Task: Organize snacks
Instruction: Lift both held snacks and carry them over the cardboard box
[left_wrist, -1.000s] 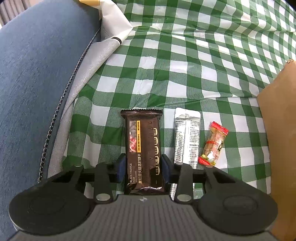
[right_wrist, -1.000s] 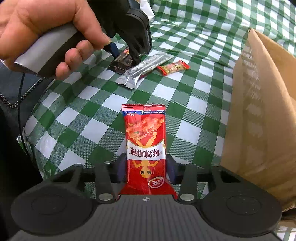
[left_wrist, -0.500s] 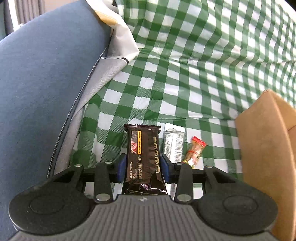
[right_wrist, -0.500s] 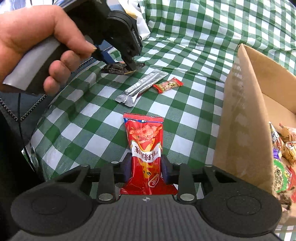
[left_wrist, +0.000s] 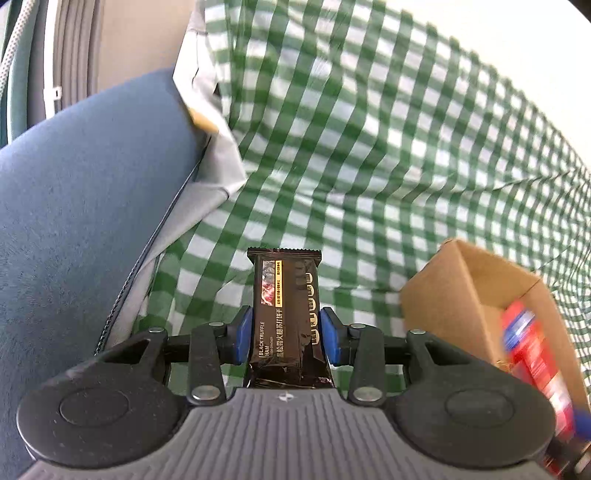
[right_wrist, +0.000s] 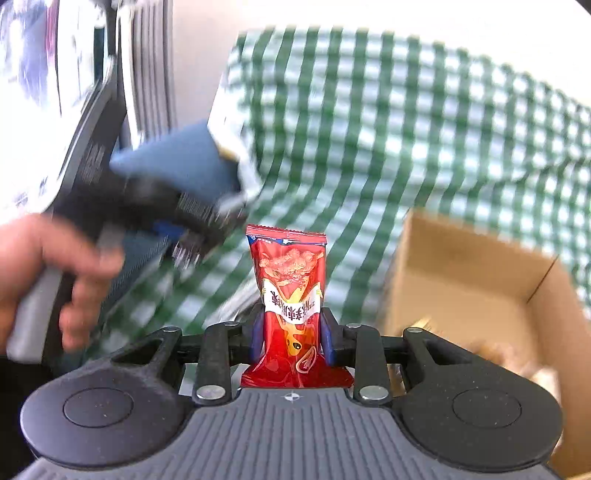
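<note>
The black snack bar (left_wrist: 286, 310) is sitting upright between the blue pads of the left hand-held gripper (left_wrist: 285, 334), its crimped top edge pointing away from the camera. Its wrapper is showing "BLACK TRUFFLE HAM" in pale capitals running up the lower left side, a column of Chinese characters beside that, a small food photo with a yellow strip near the top, and a row of gold marks down the right edge. The pads are pressing on both long edges of the bar at its lower half, so the jaws are standing partly apart, closed on the bar, which is hanging clear of the green-and-white checked cloth (left_wrist: 369, 147) on the counter.

The red snack packet (right_wrist: 290, 295) is sitting the same way in the right hand-held gripper (right_wrist: 291, 338), gripped at its narrowed lower part and bulging above and below the pads. It is carrying a white band with red Chinese characters, a picture of fried pieces above that, and a round logo near the bottom; the fine print along the blue top strip is too small to read. The jaws are squeezing the packet's waist, nearly together.

In the right wrist view, a hand (right_wrist: 40, 273) is wrapping its fingers around the grey handle of the left tool, blurred, at the left. An open cardboard box (right_wrist: 480, 280) is lying to the right of both packets, with blurred snacks inside. A blue cushion (left_wrist: 81, 206) is filling the left of the left wrist view.
</note>
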